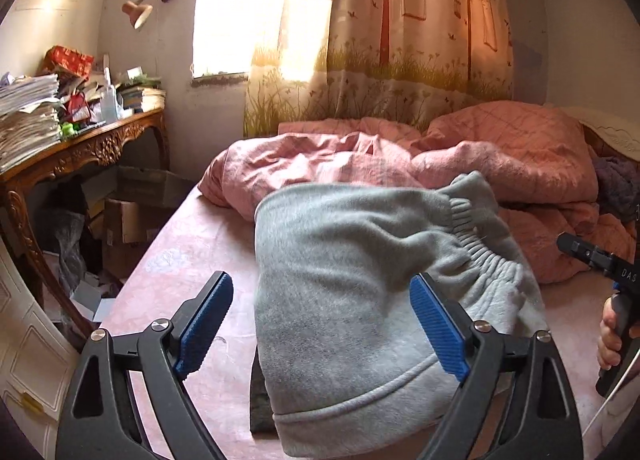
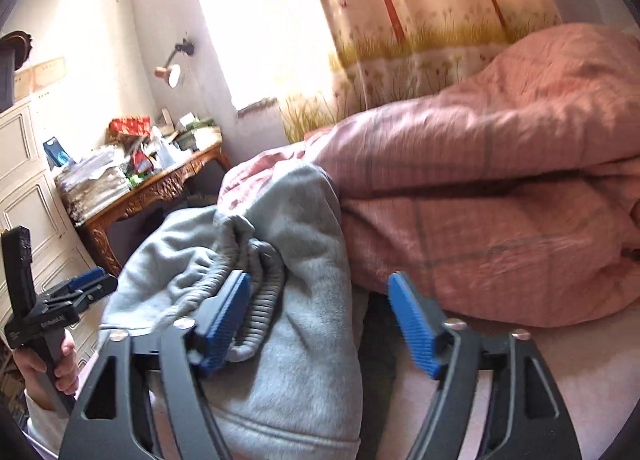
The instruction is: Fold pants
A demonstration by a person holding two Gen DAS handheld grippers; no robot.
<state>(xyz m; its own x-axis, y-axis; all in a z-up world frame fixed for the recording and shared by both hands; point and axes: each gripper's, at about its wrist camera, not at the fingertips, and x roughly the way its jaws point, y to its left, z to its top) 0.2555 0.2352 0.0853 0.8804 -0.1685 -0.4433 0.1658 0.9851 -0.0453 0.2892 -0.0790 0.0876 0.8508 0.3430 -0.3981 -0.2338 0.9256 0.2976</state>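
Observation:
The grey sweatpants lie in a folded bundle on the pink bed sheet, hem edge towards me and elastic waistband at the right. My left gripper hangs open above the bundle. Its left pad is over bare sheet and its right pad over the cloth, neither pressing. In the right wrist view my right gripper is open around the pants. One pad is beside the ribbed waistband, and nothing is pinched. A hand holds the left gripper's handle.
A crumpled pink duvet fills the far half of the bed. A dark cloth peeks out under the pants. Left of the bed stand a carved wooden table piled with papers, cardboard boxes and a white panelled door.

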